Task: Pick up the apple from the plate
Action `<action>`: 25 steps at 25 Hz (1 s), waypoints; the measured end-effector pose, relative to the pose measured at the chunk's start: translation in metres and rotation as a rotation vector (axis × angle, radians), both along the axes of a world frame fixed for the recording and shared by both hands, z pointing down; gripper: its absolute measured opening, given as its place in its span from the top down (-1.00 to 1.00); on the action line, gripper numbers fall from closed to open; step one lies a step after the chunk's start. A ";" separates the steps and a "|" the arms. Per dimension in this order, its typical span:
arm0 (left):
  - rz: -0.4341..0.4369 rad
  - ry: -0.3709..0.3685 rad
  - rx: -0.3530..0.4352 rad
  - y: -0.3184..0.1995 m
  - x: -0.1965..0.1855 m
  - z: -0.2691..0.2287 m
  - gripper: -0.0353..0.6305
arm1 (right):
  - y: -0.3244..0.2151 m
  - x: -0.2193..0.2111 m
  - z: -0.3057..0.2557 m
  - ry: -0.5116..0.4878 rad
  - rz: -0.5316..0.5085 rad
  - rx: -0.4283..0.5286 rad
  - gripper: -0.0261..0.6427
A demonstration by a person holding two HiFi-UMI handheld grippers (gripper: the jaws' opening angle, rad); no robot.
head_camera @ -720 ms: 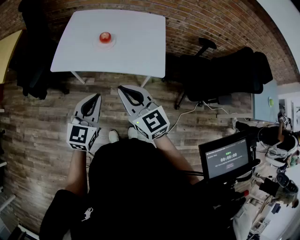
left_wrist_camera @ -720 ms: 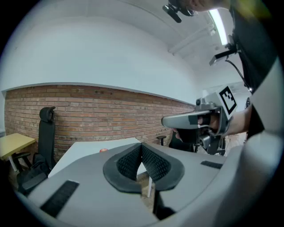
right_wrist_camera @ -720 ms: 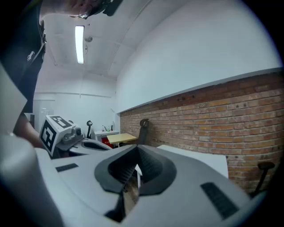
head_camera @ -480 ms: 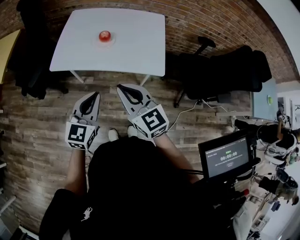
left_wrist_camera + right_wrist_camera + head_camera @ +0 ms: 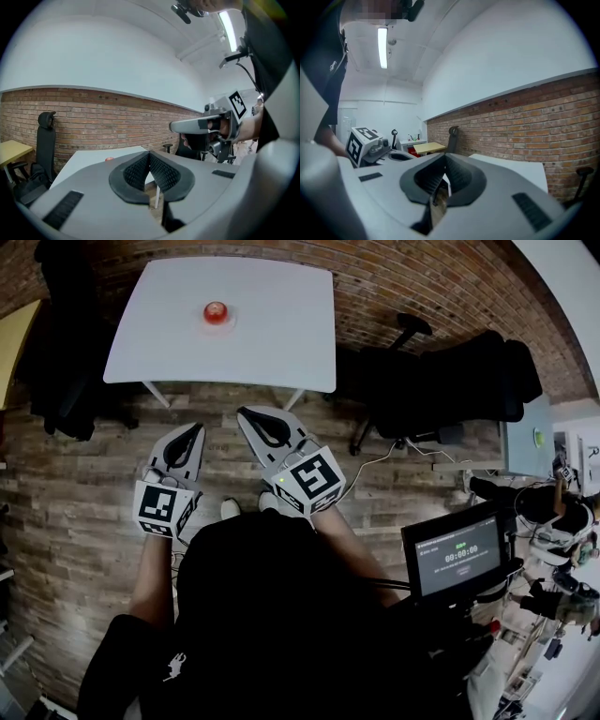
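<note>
A red apple (image 5: 217, 310) sits on a pale plate (image 5: 202, 322) near the far side of a white table (image 5: 277, 329). In the left gripper view the apple (image 5: 108, 159) is a small red spot on the table top, far beyond the jaws. Both grippers hang over the wooden floor, short of the table's near edge. My left gripper (image 5: 194, 428) is shut, its ribbed pads (image 5: 161, 171) meeting with nothing between them. My right gripper (image 5: 243, 412), a little closer to the table, has its pads (image 5: 457, 174) together and holds nothing.
A black office chair (image 5: 441, 381) stands right of the table and a dark chair (image 5: 66, 362) to its left, beside a yellow table (image 5: 14, 338). A monitor (image 5: 457, 554) stands at the right. The brick wall (image 5: 93, 122) runs behind the table.
Both grippers stay shut and keep their place above the floor. Only the head view has shifted slightly.
</note>
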State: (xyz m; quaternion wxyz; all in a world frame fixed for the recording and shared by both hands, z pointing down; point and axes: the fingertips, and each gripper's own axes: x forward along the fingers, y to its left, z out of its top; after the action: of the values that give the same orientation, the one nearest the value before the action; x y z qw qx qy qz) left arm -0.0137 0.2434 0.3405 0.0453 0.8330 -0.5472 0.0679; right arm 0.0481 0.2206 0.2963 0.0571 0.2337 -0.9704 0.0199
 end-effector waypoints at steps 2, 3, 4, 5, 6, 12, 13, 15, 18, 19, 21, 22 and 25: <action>0.009 -0.004 -0.003 -0.001 0.000 -0.003 0.88 | -0.005 0.006 0.000 -0.004 0.018 -0.018 0.91; 0.011 -0.008 -0.006 -0.001 -0.001 -0.004 0.88 | -0.008 0.008 -0.001 -0.006 0.031 -0.025 0.91; 0.011 -0.012 -0.009 -0.001 -0.004 -0.006 0.88 | -0.011 0.010 -0.002 -0.007 0.044 -0.030 0.91; 0.009 -0.013 -0.012 -0.001 -0.008 -0.008 0.88 | -0.014 0.011 -0.004 -0.009 0.055 -0.035 0.91; 0.007 -0.015 -0.014 -0.001 -0.012 -0.009 0.88 | -0.017 0.012 -0.006 -0.012 0.064 -0.039 0.91; 0.001 -0.021 -0.031 0.002 -0.028 -0.010 0.88 | -0.025 0.013 -0.012 -0.030 0.098 -0.067 0.91; -0.001 -0.020 -0.032 0.002 -0.030 -0.011 0.88 | -0.025 0.013 -0.013 -0.031 0.096 -0.069 0.91; -0.004 -0.020 -0.029 0.003 -0.031 -0.013 0.88 | -0.023 0.011 -0.014 -0.033 0.089 -0.073 0.91; -0.010 -0.016 -0.027 0.004 -0.038 -0.012 0.88 | -0.021 0.002 -0.011 -0.032 0.081 -0.073 0.91; -0.015 -0.014 -0.028 0.005 -0.044 -0.008 0.88 | -0.020 -0.003 -0.008 -0.030 0.078 -0.072 0.91; -0.029 -0.006 -0.033 0.008 -0.055 0.000 0.88 | -0.018 -0.014 -0.003 -0.027 0.072 -0.068 0.91; -0.035 -0.002 -0.034 0.008 -0.059 0.002 0.88 | -0.017 -0.016 -0.001 -0.025 0.069 -0.066 0.91; -0.042 0.002 -0.024 0.011 -0.062 0.001 0.88 | -0.016 -0.019 -0.002 -0.026 0.060 -0.060 0.91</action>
State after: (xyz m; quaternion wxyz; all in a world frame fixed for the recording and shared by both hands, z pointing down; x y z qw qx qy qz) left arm -0.0758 0.2545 0.3413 0.0573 0.8210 -0.5635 0.0725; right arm 0.0294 0.2045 0.2947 0.0508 0.2606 -0.9626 0.0536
